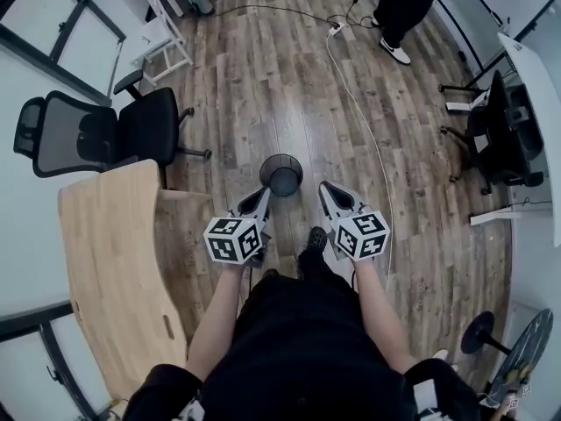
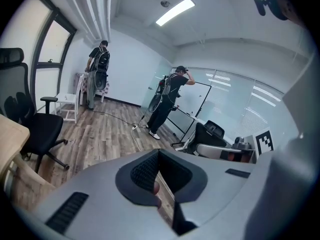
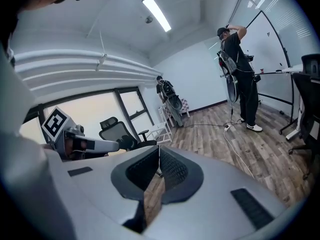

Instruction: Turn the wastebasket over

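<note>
Left gripper (image 1: 261,195) (shut, empty) hovers near upright wastebasket (image 1: 266,170).

Black chair (image 1: 131,132) beside wooden desk (image 1: 114,261); floor cable (image 1: 363,117).

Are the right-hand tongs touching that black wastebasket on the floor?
Apart. In the head view, bare floor shows between the right tongs and the wastebasket; the right gripper view shows shut tongs with nothing at them.

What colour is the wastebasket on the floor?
Black. The wastebasket looks like dark mesh and shows best in the head view.
</note>
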The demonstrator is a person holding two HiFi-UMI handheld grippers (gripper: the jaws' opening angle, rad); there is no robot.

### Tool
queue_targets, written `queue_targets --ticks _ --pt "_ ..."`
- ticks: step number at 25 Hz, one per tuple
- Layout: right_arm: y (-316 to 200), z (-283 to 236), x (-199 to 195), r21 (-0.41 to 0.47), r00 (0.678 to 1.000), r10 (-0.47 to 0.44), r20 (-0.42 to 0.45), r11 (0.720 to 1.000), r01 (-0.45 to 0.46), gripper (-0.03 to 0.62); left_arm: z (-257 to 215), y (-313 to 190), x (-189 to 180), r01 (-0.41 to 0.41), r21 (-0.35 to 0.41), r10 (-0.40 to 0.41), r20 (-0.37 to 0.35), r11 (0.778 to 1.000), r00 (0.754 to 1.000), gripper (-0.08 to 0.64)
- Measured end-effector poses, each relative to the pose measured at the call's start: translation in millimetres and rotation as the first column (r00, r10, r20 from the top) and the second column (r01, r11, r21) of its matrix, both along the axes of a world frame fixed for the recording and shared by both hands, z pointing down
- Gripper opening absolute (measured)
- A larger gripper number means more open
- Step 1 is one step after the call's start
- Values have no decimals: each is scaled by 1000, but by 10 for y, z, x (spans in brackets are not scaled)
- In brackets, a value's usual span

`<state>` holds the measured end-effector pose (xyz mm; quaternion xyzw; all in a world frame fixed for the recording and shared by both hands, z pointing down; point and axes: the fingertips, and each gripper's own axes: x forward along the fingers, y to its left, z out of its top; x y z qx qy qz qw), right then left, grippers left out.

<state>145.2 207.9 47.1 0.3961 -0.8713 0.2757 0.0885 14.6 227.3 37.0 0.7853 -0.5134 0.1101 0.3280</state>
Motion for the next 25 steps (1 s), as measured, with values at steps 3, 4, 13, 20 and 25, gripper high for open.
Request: queue_targets --ticks 3,4,13,20,25 --pt "-203 47 67 -2 1000 -18 11 1000 18 34 61 -129 110 8 -6 -8 21 1000 1000 18" --pt "-240 72 86 -8 1000 -24 15 1000 24 34 75 -145 146 10 -9 -10 27 1000 1000 18" --pt "-331 281 -3 -68 997 -79 21 994 81 34 219 -171 117 69 -58 -68 28 996 997 18" --pt "-425 365 -163 -95 999 -49 10 994 50 34 284 -279 -1 37 -83 -37 5 996 999 18" --pt "-632 359 -307 -100 1000 11 -13 995 -12 34 303 -557 -180 -9 -80 8 -17 997 1000 18"
